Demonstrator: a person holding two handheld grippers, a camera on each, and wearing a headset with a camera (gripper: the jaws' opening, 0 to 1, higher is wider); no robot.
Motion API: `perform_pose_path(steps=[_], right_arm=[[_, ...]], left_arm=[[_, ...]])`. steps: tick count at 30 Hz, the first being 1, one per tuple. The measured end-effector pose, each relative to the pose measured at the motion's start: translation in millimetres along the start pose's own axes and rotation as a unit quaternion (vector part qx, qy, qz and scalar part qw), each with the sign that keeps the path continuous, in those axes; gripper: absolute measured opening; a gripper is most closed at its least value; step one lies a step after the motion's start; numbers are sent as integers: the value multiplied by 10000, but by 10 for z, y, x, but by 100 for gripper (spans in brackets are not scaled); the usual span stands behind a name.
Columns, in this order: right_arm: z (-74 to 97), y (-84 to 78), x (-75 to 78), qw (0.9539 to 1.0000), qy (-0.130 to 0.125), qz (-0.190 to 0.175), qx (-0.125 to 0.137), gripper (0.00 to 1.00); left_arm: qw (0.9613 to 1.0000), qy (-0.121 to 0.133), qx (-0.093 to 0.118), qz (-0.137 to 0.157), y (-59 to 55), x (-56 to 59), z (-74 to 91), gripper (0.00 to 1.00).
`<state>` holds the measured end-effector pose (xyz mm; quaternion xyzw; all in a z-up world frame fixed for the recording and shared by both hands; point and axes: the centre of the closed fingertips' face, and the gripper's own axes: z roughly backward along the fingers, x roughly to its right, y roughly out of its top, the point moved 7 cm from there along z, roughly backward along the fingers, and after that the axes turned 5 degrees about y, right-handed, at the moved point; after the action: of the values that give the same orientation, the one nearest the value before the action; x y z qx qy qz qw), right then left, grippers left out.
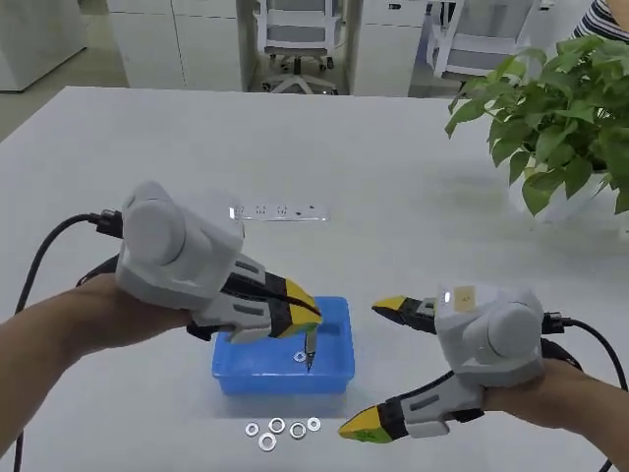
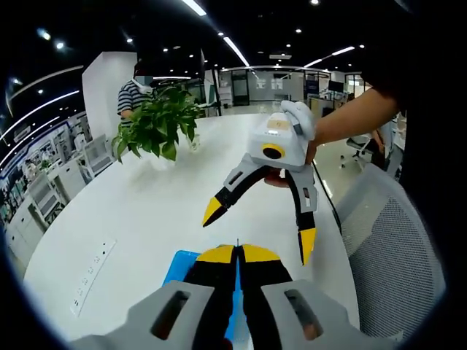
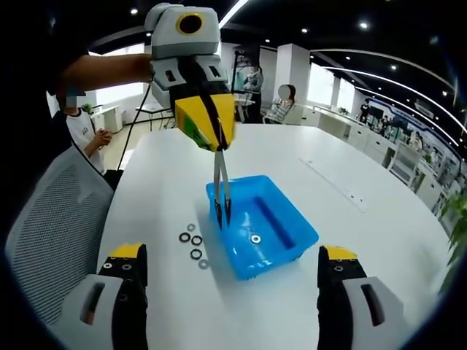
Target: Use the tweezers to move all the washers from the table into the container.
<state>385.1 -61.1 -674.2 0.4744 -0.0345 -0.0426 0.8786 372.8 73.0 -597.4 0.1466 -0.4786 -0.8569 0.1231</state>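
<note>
Head view: one washer (image 1: 300, 357) lies in the blue container (image 1: 285, 381), and five loose washers (image 1: 276, 426) wait on the white table (image 1: 393, 177) just in front of it, so most of the job remains. The left gripper (image 1: 311, 313) is clamped on the tweezers (image 1: 309, 349), tips over the container. The right gripper (image 1: 364, 369) is spread, empty

Left gripper view: a potted plant (image 2: 157, 127) on the table, open office beyond

Right gripper view: tweezer tips look bare; a mesh chair (image 3: 58, 219) stands beside the table
</note>
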Motion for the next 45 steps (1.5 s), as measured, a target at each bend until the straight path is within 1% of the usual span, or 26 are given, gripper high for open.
perform_pose_path(steps=[2,6,12,20,27,33,40,45], right_arm=[[8,-5,-10,10000,-32,-30,29,100],[18,-14,-25,9999,-70,-60,48,100],[14,-63,-59,10000,-36,3,-81,99],[-3,-102,-122,10000,33,19,-84,96],[-10,-149,-171,9999,60,-22,-138,95],[-5,-191,-200,9998,72,-50,-188,94],[0,-228,-231,9997,76,-83,-221,94],[-4,-252,-258,9996,86,-105,-239,93]], left_arm=[[10000,-28,2,-17,-7,26,-15,4],[10000,-78,-8,-58,-18,70,-48,4],[9999,-142,10,-97,-36,117,-90,4],[9996,-245,-34,-140,-114,162,-158,4],[9994,-320,-45,-155,-216,208,-223,5],[9993,-354,-85,-39,-335,243,-286,5],[9991,-386,-147,35,-416,273,-341,5],[9990,-401,-170,58,-448,297,-360,5]])
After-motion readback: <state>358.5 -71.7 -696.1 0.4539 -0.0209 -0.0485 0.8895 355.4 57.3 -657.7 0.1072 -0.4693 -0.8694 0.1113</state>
